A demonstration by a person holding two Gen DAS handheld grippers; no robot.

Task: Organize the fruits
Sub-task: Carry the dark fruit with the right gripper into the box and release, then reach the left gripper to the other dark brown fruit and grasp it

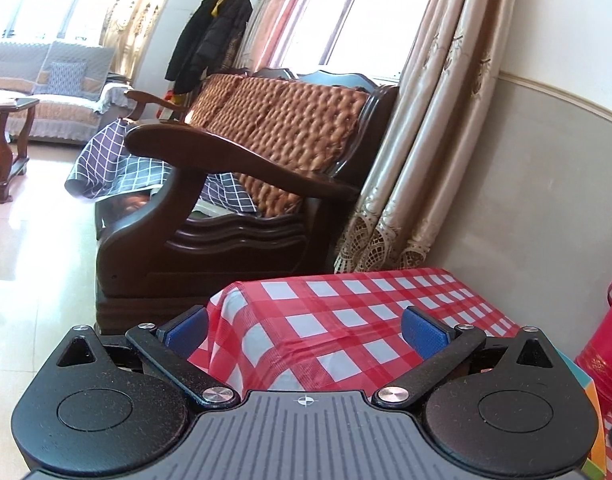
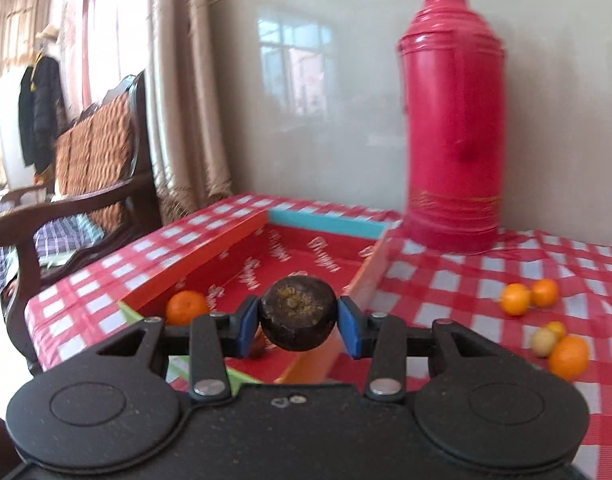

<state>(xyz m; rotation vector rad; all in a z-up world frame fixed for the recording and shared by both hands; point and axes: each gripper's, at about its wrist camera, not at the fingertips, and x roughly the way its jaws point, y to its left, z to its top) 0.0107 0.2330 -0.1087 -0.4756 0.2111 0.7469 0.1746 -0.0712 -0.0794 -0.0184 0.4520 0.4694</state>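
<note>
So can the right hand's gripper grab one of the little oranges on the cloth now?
Probably not yet. The right gripper has its jaws shut on a dark round fruit, held above the red tray, so there is no room. The oranges lie uncovered on the checked tablecloth to its right.

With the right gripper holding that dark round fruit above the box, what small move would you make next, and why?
Probably lower the right gripper a little further over the shallow red-lined cardboard box and open its fingers. The dark brown round fruit is clamped above the box floor, where one small orange tangerine already lies, while other fruits still sit on the red-and-white checked tablecloth.
</note>
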